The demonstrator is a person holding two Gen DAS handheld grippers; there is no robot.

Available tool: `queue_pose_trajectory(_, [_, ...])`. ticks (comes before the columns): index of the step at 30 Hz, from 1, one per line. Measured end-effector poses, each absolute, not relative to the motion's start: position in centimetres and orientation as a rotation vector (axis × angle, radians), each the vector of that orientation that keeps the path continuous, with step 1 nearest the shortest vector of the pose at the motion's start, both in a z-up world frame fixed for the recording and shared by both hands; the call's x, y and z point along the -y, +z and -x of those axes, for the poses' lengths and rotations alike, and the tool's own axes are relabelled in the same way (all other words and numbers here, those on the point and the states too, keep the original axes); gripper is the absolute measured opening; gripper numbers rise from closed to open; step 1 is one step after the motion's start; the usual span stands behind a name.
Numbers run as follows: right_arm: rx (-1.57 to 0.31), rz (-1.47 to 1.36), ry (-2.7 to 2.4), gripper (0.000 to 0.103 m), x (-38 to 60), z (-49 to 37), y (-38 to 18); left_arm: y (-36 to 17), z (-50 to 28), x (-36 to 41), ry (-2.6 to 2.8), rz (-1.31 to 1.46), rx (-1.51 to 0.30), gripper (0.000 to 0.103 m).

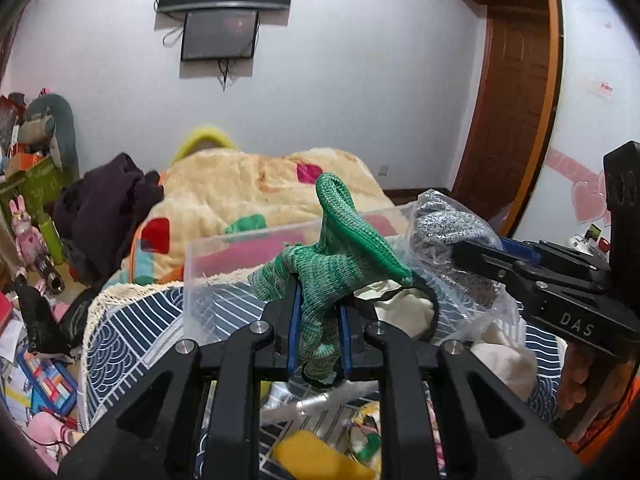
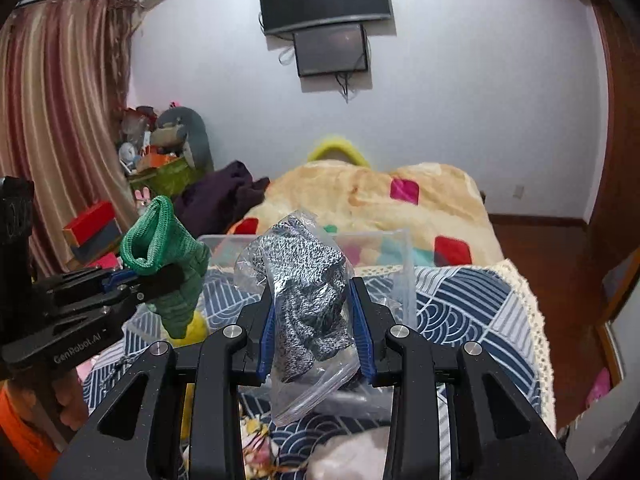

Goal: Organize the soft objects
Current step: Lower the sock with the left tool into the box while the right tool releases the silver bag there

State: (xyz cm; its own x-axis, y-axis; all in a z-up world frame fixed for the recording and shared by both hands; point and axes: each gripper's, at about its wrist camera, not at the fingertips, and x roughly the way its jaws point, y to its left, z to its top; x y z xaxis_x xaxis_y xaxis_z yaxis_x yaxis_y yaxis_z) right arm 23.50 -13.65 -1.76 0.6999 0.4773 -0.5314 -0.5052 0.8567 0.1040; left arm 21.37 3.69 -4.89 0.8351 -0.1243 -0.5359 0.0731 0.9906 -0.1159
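Observation:
My left gripper (image 1: 318,312) is shut on a green knitted glove (image 1: 340,252), held up above the bed; the glove also shows at the left of the right wrist view (image 2: 168,264). My right gripper (image 2: 314,312) is shut on a grey speckled glove in a clear plastic bag (image 2: 308,288); it shows at the right of the left wrist view (image 1: 448,224). A clear plastic bin (image 1: 224,280) stands on the patterned bedcover just beyond both grippers, also seen in the right wrist view (image 2: 404,264). The two grippers are side by side, close together.
A blue-and-white patterned cover (image 2: 472,312) and a cream blanket with coloured patches (image 2: 360,196) lie on the bed. Cream cloth (image 1: 500,360) and a yellow object (image 1: 316,456) lie below the grippers. Dark clothes (image 1: 104,208), toys and clutter (image 1: 36,240) are at left. A door (image 1: 516,92) is at right.

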Motion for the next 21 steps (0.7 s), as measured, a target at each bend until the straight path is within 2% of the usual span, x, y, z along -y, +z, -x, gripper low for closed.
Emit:
queue_pose_trajectory(14, [-0.688,0.182,0.515,0.033,12.0,-25.2,-4.2,-8.7,-25.8,-2.5,-0.086,0.023,-0.711,0.016])
queue_pose_trajectory(16, [-0.689,0.196,0.516,0.033,11.9,-25.0,-4.1,-8.8,-25.8,-2.4,-0.089,0.024,-0.716,0.023])
queue_pose_trajectory(18, [-0.691,0.204,0.516,0.033,12.1,-25.1,-4.1,-8.6,-25.4,-2.4,-0.094,0.031,-0.709,0.043])
queue_pose_trajectory(20, [-0.694,0.204,0.523,0.034,12.2,-25.0,-4.0,-8.2,-24.7,-2.2,-0.093,0.029,-0.689,0.053])
queue_pose_trajectory(21, [-0.696,0.206,0.526,0.034,12.3,-24.8,-3.9,-7.9,-24.3,-2.1,-0.094,0.024,-0.678,0.053])
